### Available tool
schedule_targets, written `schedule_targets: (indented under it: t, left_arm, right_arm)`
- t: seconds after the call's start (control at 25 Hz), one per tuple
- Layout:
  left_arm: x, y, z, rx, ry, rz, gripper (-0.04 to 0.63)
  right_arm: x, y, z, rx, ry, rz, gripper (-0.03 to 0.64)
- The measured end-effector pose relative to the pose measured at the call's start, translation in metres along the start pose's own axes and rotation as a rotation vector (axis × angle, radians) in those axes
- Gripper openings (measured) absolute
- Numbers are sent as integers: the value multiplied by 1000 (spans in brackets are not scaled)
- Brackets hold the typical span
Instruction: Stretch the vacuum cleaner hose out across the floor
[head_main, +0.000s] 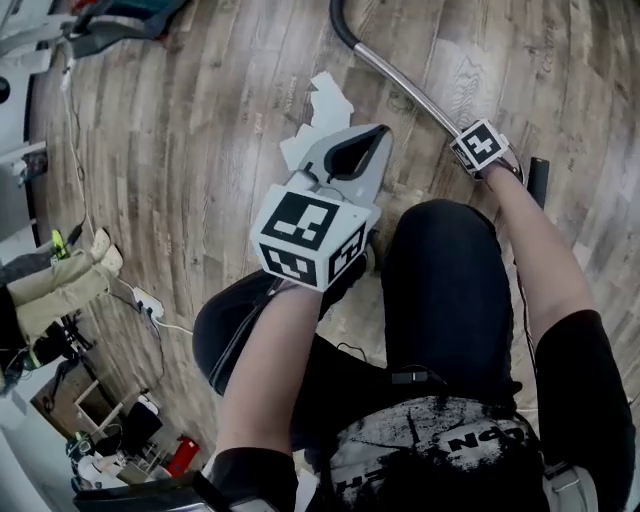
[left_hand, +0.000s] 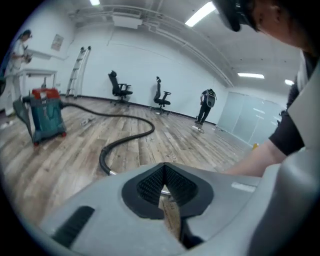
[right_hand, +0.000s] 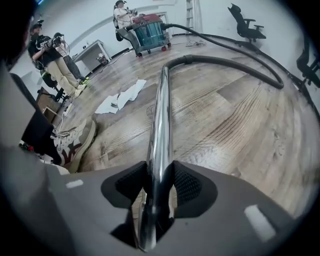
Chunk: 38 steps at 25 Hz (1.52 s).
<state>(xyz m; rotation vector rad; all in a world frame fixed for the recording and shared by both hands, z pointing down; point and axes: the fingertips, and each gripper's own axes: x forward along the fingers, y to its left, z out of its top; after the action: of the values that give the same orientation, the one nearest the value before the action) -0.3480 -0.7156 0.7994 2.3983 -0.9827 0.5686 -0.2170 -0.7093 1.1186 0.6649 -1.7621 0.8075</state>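
Observation:
The vacuum cleaner (right_hand: 150, 31), teal with a red top, stands far back on the wood floor. Its black hose (right_hand: 235, 62) curves over the floor to a chrome wand tube (right_hand: 161, 115). My right gripper (right_hand: 159, 185) is shut on that tube, which runs straight between its ribbed pads. In the head view the right gripper (head_main: 455, 130) sits at the upper right on the tube (head_main: 400, 82), with the hose (head_main: 342, 25) beyond it. My left gripper (head_main: 375, 135) hovers mid-frame, shut and holding nothing. In the left gripper view, beyond the closed left gripper (left_hand: 165, 182), the hose (left_hand: 131, 137) loops toward the vacuum cleaner (left_hand: 46, 112).
White paper sheets (head_main: 325, 110) lie on the floor by the left gripper. People (right_hand: 50, 55) stand near a desk at the left, another person (left_hand: 205, 102) far off. Two office chairs (left_hand: 119, 90) and a ladder (left_hand: 77, 72) line the back wall. A power strip (head_main: 150, 303) lies left.

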Motion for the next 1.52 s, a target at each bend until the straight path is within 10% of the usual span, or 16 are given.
schedule_targets:
  t: [0.16,0.24,0.44,0.8,1.0,1.12,1.32,1.52]
  left_arm:
    - [64,19,-48,-332,27,-91,3]
    - [98,14,-76,-492,53,-176,143]
    - [175,9,-117,-861,2,-249,233]
    - [267,-17,-128,-1152,-67,-328,270]
    - [280,-14,-108,-1354,-188,-424,133]
    - [279,-18,-98,-1369,-224,-390,89]
    - [269,-25,-58,-1176,-234,-316,87]
    - [258,-43,-38,-1254,-282,-278,87]
  right_arm:
    - [-40,-7,5,-43,-13,-9,176]
    - [-62,-9,-4,-46,-4,-16,176]
    - [-108,-7,-19,-64,3,-19,176]
    - [-142,12,-51,-120,50,-11,179]
    - [-147,7,-58,-170,63,-56,181]
    - [-146,-5,-62,-244,78,-112,190]
    - [-143,-17,-51,-290,70,-174,209]
    - [-148,-25,-41,-332,44,-241,166]
